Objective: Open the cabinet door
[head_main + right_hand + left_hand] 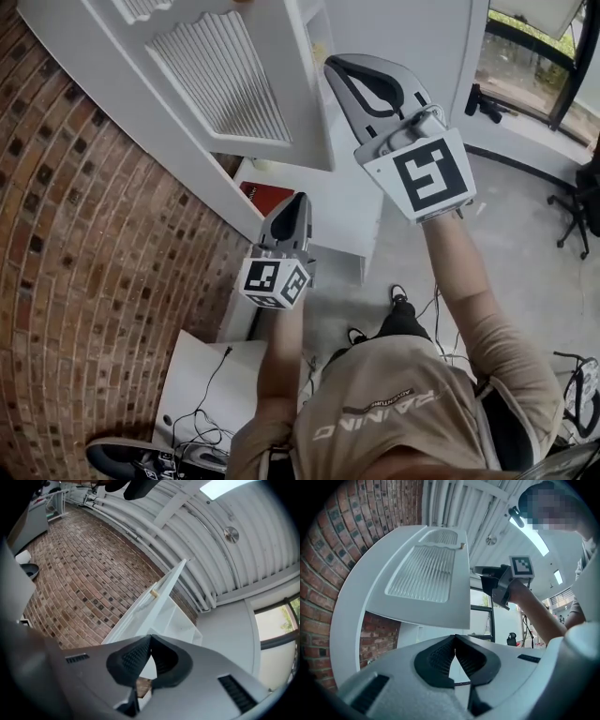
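**Item 1. Cabinet door** (202,141): white, framed, with a ribbed pane (225,80) set in it. It stood swung well out from its cabinet, up ahead of my left fingertips and just beside my right ones, touching neither. I judged the opening largely done.

- Handling, as I judged it: a stiff hinged panel of moderate weight that would swing rather than lift. The paint was smooth and likely slick under pads. The pane looked fragile and was no place to press.
- Where to take hold: the small pale knob (462,546) near the free edge, ahead of and above my left fingertips. It offered little for the pads to bite. Failing that, the free edge of the frame.

**Item 2. Left gripper** (454,643): jaws closed pad to pad, with nothing between them.

**Item 3. Right gripper** (150,641): jaws likewise closed and empty. It was raised higher than the left and pointed along the door's edge.

**Item 4. Cabinet** (349,220): white with open shelves, beyond both sets of fingertips. A red object (265,197) lay on a shelf past my left fingertips, and I could not identify it.

**Item 5. Brick wall** (84,234): off to the left of my left fingers, behind the door.
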Demonstrator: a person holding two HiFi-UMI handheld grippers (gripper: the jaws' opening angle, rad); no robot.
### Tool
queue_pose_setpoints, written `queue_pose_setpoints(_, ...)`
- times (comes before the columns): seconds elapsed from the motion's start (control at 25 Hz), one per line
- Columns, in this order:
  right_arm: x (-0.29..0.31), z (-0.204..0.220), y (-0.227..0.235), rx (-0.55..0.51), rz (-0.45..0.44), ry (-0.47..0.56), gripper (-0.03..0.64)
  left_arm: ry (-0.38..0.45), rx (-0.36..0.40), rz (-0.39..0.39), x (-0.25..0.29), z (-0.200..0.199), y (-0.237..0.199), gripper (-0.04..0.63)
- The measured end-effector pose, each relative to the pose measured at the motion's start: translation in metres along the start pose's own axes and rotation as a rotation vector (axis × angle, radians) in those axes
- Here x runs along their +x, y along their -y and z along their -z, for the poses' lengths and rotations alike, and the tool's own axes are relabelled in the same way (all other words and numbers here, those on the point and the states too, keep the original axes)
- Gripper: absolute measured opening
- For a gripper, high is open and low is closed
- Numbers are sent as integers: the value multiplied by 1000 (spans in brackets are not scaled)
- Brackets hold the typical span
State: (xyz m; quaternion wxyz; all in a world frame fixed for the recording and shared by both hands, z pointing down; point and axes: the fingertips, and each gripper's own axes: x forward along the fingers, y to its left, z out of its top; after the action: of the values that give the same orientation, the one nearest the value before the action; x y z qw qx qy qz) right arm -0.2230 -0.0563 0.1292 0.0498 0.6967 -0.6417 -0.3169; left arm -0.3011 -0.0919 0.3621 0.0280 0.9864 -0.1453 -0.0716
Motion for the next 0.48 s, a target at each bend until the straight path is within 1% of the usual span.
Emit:
queue_pose_setpoints(0.12, -7, 40, -1, 46, -4, -76, 13, -31, -9, 7, 8, 19, 3, 9)
queue_pose_setpoints(0.28, -14, 83, -10, 70, -23, -160, 14, -73, -47, 24, 20, 44, 7, 9)
queue_pose_setpoints(0.48, -30, 131, -4, 137, -73, -203, 14, -93, -46, 7, 40, 58, 11, 9)
